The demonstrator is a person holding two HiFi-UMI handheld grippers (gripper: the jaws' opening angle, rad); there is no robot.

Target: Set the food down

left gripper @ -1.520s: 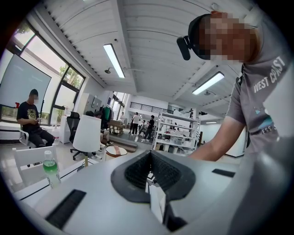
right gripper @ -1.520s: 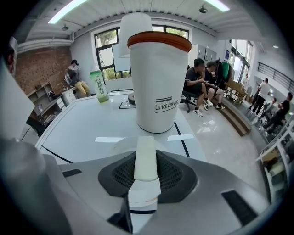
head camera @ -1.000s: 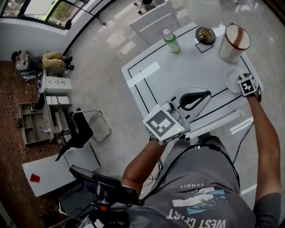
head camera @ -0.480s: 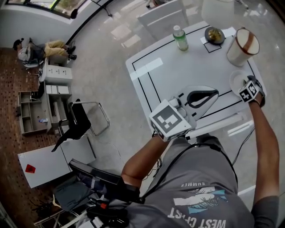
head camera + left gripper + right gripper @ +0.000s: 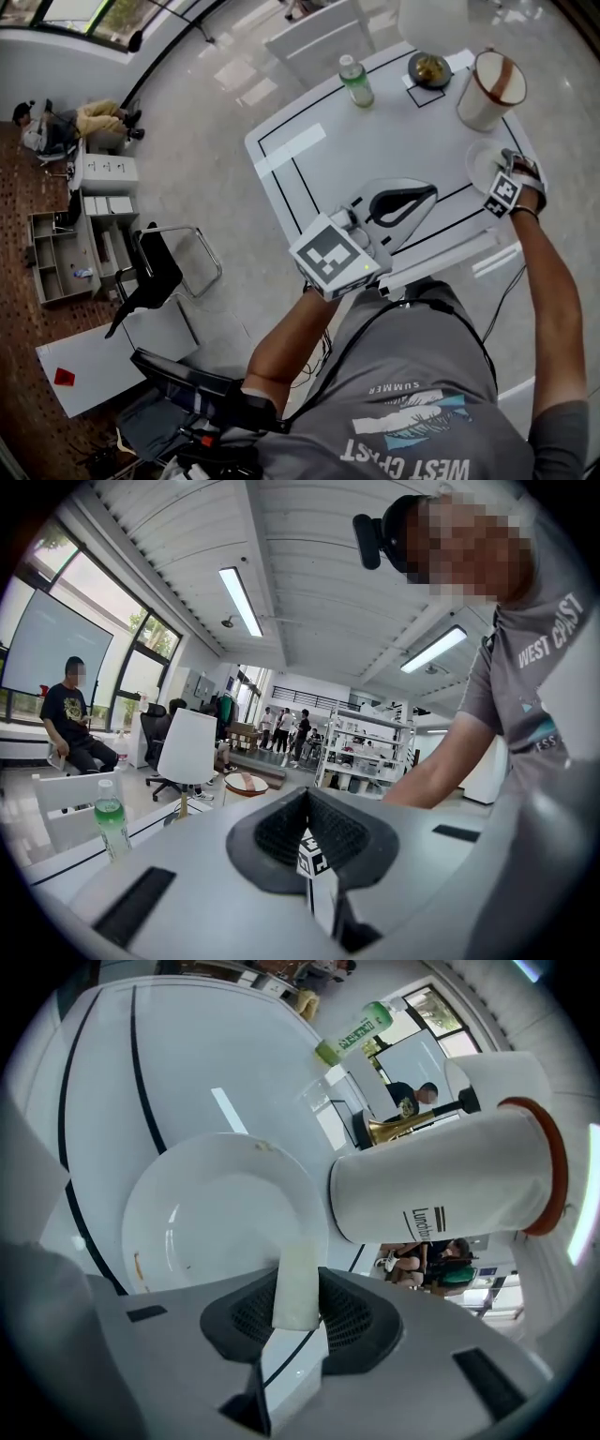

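Observation:
My right gripper (image 5: 298, 1309) is shut on a pale, whitish strip of food (image 5: 298, 1279) that stands upright between its jaws. It hangs just over the near rim of an empty white plate (image 5: 216, 1213), which has a few small stains. In the head view the right gripper (image 5: 507, 178) is at the table's right edge, beside the plate (image 5: 480, 161). My left gripper (image 5: 398, 204) lies low over the table's near edge, its jaws together with nothing held. It is far from the plate.
A tall white container with a brown rim (image 5: 490, 87) stands right behind the plate, also large in the right gripper view (image 5: 441, 1180). A green-labelled bottle (image 5: 356, 82) and a bowl of food (image 5: 431, 69) sit at the table's far side (image 5: 375, 141). Chairs stand beyond.
The head view shifts a little. My right gripper stays at the plate's edge with the food in it. The left gripper stays near the table's front edge.

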